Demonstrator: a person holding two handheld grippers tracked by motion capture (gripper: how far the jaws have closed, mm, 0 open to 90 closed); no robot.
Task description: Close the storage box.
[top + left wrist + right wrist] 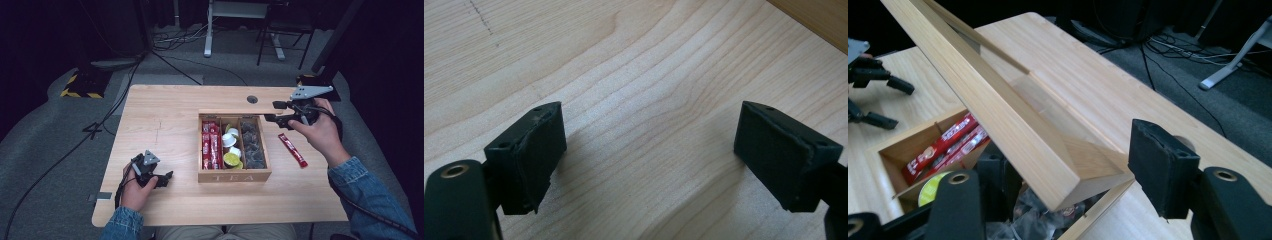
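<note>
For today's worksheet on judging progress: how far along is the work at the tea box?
Done: the tea box is filled, its lid raised. In hand: the right gripper straddles the lid's corner, unclamped. Left: one red sachet lies outside on the table; the left gripper rests open.

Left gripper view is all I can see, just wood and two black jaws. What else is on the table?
Observer: A wooden tea box, to the right of your left gripper.
Operator: Is it open?
Observer: Yes, the lid is tilted up, with one corner between the right gripper's jaws.
Operator: Is anything outside the box?
Observer: One red sachet lies on the table, to the right of the box.
</note>
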